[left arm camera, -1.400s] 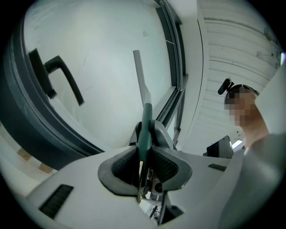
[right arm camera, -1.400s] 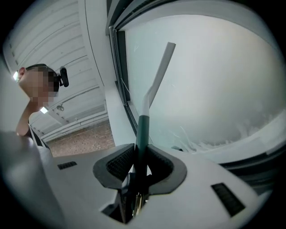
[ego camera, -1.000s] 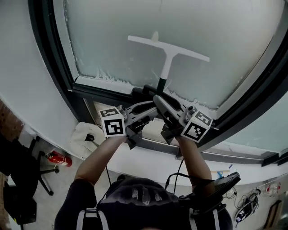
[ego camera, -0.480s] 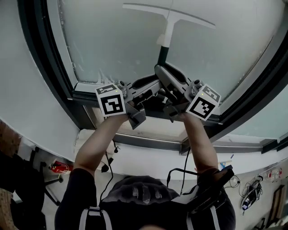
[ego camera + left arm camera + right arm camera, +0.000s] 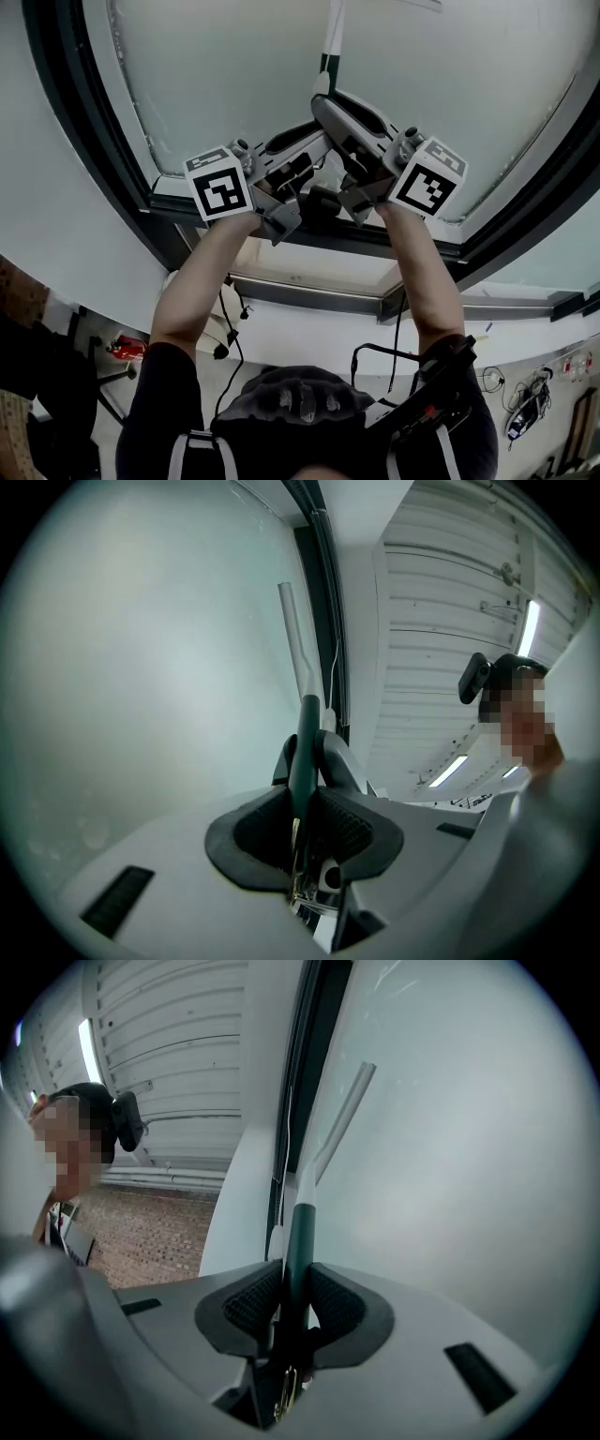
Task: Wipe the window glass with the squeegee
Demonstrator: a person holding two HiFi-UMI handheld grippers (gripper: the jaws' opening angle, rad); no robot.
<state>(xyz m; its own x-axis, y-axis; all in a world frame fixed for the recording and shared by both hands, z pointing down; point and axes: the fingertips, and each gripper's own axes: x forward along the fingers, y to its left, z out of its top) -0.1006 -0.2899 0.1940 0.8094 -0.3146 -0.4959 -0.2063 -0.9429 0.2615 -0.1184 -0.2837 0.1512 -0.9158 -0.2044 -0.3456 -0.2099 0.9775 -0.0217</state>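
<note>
Squeegee [image 5: 329, 45] stands upright against the window glass [image 5: 225, 75], its white shaft running up out of the top of the head view and its dark handle below, held in both tongs. The left tongs [image 5: 302, 806] are closed on the dark handle, which sits pinched between the two ribbed black pads [image 5: 352, 829]. Just beyond them along the handle the tip of the other tongs shows. The right tongs [image 5: 294, 1290] are likewise closed tight on the handle, with the white shaft rising from the grip beside the glass. In the head view the two tongs meet at the handle from either side, with the right one gripping higher up than the left. Both forearms are raised toward the pane, the left forearm [image 5: 199, 277] and the right forearm [image 5: 424, 272] bare. Each marker cube [image 5: 217, 185] [image 5: 427, 179] shows a black-and-white square pattern, the one printed mark that can be made out. The dark window frame [image 5: 80, 141] runs around the frosted-looking pane. A slatted ceiling with strip lights [image 5: 448, 771] appears in the left gripper view.
</note>
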